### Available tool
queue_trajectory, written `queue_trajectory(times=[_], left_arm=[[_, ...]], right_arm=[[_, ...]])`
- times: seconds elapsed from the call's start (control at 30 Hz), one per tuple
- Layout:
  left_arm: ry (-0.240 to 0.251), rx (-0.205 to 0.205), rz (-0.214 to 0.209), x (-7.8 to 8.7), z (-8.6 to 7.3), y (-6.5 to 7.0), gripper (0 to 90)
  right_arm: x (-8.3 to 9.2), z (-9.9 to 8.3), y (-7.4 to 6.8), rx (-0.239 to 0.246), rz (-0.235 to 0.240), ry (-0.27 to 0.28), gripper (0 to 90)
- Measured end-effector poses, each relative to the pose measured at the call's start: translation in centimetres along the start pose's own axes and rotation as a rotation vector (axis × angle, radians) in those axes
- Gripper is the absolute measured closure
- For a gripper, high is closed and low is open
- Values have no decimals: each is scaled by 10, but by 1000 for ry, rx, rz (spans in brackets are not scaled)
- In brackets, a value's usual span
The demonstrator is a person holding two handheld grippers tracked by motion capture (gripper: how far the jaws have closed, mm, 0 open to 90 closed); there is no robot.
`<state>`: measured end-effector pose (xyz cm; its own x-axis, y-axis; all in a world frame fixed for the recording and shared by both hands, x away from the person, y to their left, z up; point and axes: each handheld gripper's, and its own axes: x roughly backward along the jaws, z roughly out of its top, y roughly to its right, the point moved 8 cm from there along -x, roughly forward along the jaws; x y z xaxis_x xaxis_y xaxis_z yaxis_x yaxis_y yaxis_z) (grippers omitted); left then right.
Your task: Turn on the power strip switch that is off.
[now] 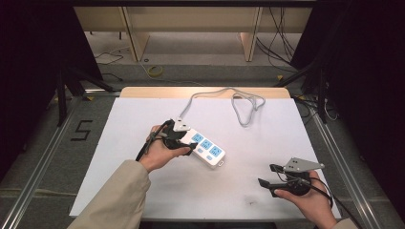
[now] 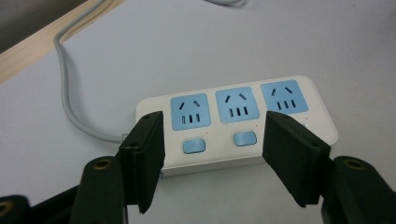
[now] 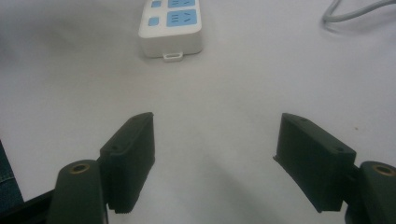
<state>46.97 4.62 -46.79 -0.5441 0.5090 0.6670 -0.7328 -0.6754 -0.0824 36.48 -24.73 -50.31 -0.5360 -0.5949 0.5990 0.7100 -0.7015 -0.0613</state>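
Even overhead light, soft shadows, dark surrounds, slightly soft pics, no glare.

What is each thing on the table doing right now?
power strip: flat on the table, sockets up and empty
grey cable: loose, loop lying on the table
left gripper: open, at the strip's long side
right gripper: open, nothing between jaws

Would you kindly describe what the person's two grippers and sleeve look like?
Both are black handheld tools. The left gripper carries a pale grey three-cornered plate and trails a black cable. The right gripper bears a similar grey plate with small dark holes, and black cable loops at its back. Their fingers are flat, blocky black pads on arms with brass-coloured rivets. The left forearm wears a beige sleeve.
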Motion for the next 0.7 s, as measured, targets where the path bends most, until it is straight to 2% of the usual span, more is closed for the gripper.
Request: queue_trajectory(times=[0.7], left_arm=[[-8, 8, 8, 15, -14, -1, 333]], right_arm=[[0, 0, 0, 4, 0, 2, 283]])
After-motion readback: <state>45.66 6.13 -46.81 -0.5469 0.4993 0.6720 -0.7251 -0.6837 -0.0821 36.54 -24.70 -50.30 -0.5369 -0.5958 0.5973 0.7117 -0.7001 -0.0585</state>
